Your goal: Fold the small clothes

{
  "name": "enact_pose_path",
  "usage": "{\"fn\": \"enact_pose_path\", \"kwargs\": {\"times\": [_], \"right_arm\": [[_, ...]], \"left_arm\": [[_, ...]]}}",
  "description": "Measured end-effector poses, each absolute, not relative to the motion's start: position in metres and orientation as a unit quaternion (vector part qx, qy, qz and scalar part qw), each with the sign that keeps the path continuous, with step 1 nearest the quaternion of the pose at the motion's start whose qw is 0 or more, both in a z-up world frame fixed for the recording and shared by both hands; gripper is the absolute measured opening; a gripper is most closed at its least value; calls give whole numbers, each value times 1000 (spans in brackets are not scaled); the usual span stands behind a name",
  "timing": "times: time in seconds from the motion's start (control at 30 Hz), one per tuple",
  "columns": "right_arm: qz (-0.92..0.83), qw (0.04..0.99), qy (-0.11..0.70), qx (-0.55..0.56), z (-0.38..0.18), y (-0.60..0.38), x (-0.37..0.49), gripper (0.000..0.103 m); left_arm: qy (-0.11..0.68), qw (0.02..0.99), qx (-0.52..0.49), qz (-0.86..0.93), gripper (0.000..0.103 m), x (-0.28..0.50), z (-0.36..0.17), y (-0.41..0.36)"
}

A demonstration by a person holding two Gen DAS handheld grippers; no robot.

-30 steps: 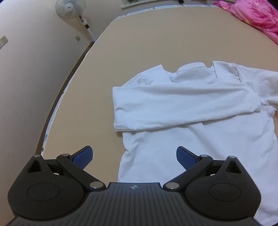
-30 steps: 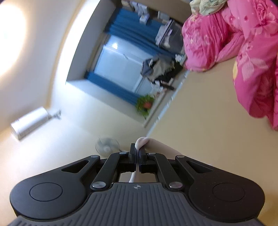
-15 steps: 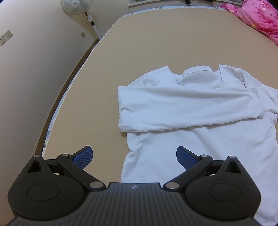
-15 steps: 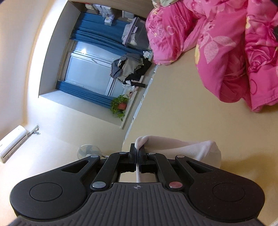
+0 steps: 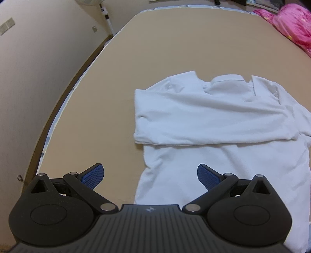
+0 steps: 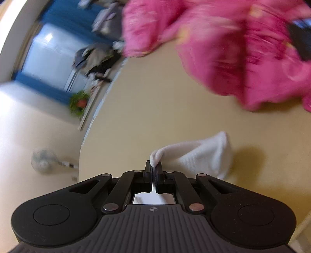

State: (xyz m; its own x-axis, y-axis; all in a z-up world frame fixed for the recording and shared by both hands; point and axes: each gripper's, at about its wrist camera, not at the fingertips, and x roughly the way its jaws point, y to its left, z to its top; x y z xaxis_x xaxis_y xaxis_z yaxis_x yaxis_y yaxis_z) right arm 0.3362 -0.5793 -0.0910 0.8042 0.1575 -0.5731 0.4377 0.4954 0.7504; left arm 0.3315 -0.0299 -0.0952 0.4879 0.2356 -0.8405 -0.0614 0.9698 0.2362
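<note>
A white shirt (image 5: 213, 120) lies flat on the tan bed (image 5: 155, 48), collar at the far side, with one sleeve folded across its chest. My left gripper (image 5: 150, 174) hovers open over the shirt's near left hem, its blue pads (image 5: 93, 176) wide apart and holding nothing. In the right wrist view my right gripper (image 6: 154, 168) is shut on a pinch of the white shirt fabric (image 6: 204, 155), which drapes to the right of the fingers above the bed surface (image 6: 155, 97).
A pink floral quilt (image 6: 243, 48) is heaped at the far side of the bed, also seen as the pink quilt (image 5: 291, 25) at top right. A standing fan (image 5: 103, 11) is by the wall beyond the bed's left edge. A blue-curtained window (image 6: 44, 50) is behind.
My right gripper has tilted down toward the bed with the white fabric in it; more fabric now shows. The left gripper has drifted slightly, so the shirt sits further right in its view.
</note>
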Motion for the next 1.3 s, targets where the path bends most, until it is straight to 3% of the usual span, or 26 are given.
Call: {"fn": "enact_pose_path", "kwargs": {"times": [0.27, 0.33, 0.37, 0.43, 0.5, 0.87, 1.23, 1.3], "right_arm": [[108, 862, 318, 379, 9, -355, 453, 2], [154, 850, 333, 377, 10, -290, 478, 13], [186, 839, 346, 376, 5, -264, 486, 33], [217, 822, 371, 373, -8, -230, 490, 51], [212, 833, 366, 357, -23, -227, 475, 58], [-68, 870, 416, 255, -135, -394, 371, 61], [-39, 863, 444, 240, -167, -372, 367, 59], [-34, 860, 449, 239, -171, -365, 369, 59]], "left_arm": [[499, 855, 46, 131, 103, 330, -97, 50], [502, 851, 36, 149, 103, 329, -98, 71], [502, 850, 28, 157, 103, 327, -98, 83], [502, 848, 19, 169, 103, 326, -98, 100], [500, 847, 15, 178, 103, 325, -101, 113], [510, 853, 16, 108, 103, 382, -134, 70], [564, 821, -75, 51, 103, 479, -165, 44], [570, 816, -76, 50, 92, 489, -177, 39]]}}
